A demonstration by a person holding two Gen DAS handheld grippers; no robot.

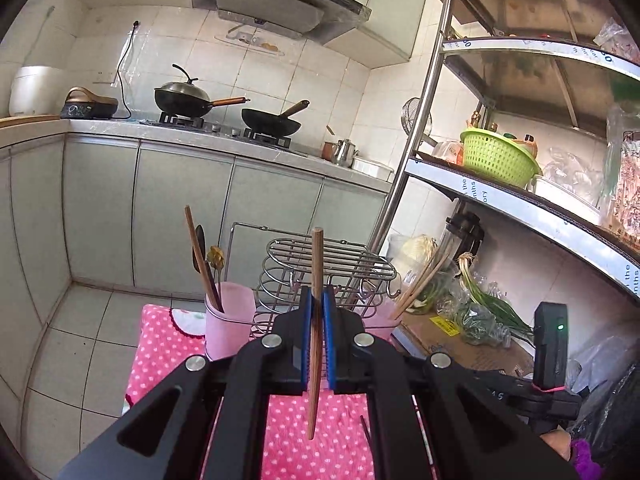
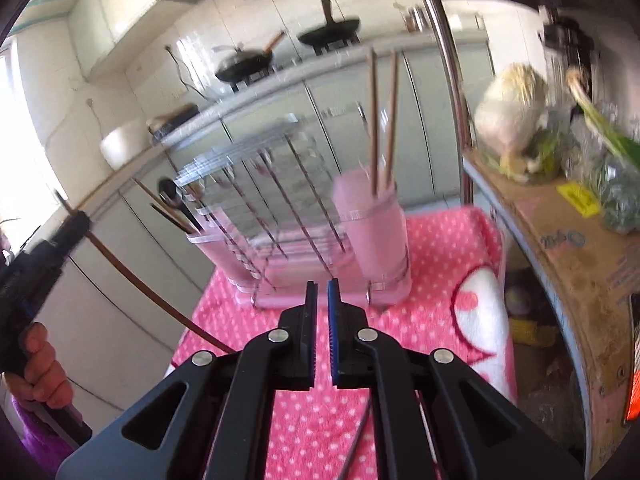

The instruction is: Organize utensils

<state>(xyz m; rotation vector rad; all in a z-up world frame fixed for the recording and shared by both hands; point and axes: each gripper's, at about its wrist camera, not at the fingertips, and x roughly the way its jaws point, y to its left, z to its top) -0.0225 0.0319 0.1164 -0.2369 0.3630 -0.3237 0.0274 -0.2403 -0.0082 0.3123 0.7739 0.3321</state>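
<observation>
Wooden and slim, a single chopstick stands nearly upright between the blue pads of our left gripper, whose jaws are clamped narrow on its middle so that both ends stick out, one above and one below. We hold it over a worktop covered by a pink cloth with white dots. Ahead stands a wire rack with a pink cup on each side. The cup on the left already holds a chopstick and spoons standing on end; the cup on the right holds two chopsticks, leaning together. We judge that utensils are being sorted by kind into these cups, and that the upright grip readies the chopstick to drop in end first.

Our right gripper hovers over the cloth in front of the rack, its jaws nearly closed with only a thin gap and nothing between them. A dark, thin utensil lies on the cloth below it, partly hidden. At the far left of the right wrist view, a hand grips the other tool's handle.
</observation>
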